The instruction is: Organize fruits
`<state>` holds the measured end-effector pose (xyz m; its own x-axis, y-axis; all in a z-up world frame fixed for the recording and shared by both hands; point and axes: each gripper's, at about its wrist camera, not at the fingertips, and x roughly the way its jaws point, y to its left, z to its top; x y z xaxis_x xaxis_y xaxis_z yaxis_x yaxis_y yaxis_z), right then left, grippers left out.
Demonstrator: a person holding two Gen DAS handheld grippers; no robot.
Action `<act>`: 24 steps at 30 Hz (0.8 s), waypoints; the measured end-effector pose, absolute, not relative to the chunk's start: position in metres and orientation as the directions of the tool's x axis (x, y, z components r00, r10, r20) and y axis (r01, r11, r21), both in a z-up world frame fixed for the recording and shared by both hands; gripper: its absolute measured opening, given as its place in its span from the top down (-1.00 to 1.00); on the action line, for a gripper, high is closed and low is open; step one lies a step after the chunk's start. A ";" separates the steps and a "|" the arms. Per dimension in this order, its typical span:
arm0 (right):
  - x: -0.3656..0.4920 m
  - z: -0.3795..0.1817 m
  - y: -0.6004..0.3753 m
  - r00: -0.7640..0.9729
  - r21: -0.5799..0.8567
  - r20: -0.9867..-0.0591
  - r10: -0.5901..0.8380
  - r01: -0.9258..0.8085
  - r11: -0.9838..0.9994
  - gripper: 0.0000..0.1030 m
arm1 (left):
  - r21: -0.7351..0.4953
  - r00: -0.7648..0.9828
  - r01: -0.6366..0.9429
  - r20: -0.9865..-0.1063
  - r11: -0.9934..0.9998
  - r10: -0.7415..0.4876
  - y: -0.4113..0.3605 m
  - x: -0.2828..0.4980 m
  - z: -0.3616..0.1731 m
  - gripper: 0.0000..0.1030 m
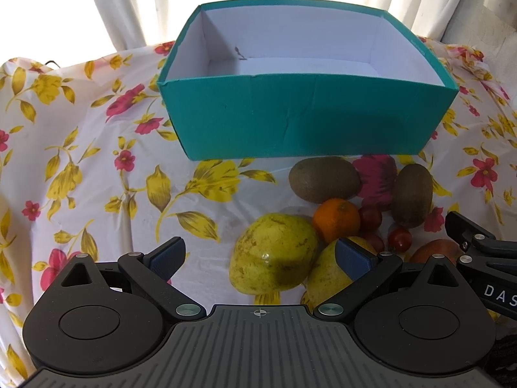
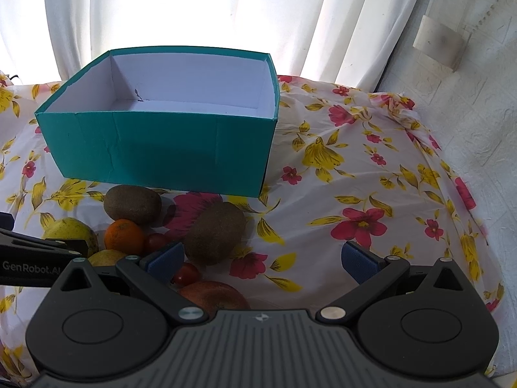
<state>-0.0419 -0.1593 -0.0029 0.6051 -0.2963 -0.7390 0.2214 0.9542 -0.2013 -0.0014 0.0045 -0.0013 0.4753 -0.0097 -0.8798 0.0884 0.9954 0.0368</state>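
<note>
While both grippers hang spread wide and hold nothing, the floral tablecloth carries everything. Largest is the teal cardboard box, open-topped with a white inside, toward the far edge by the curtains. Just before its near wall lie the fruits: two yellow-green pears touching each other, a red apple nearest the right gripper, two brown kiwis apart from each other, an orange between the kiwis and the pears, and small cherry tomatoes beside it. The left gripper hovers above the pears.
</note>
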 end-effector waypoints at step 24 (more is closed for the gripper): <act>-0.050 0.000 -0.183 0.647 -0.116 -0.713 -0.269 0.270 0.956 -1.00 | -0.084 0.666 0.211 -0.717 0.974 -0.206 0.023 -0.035 0.010 -0.97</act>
<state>-0.0497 -0.1830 -0.0004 0.6472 -0.2693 -0.7132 0.2701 0.9558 -0.1158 -0.0351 0.0233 0.0103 0.6655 -0.2061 -0.7173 0.2107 0.9739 -0.0844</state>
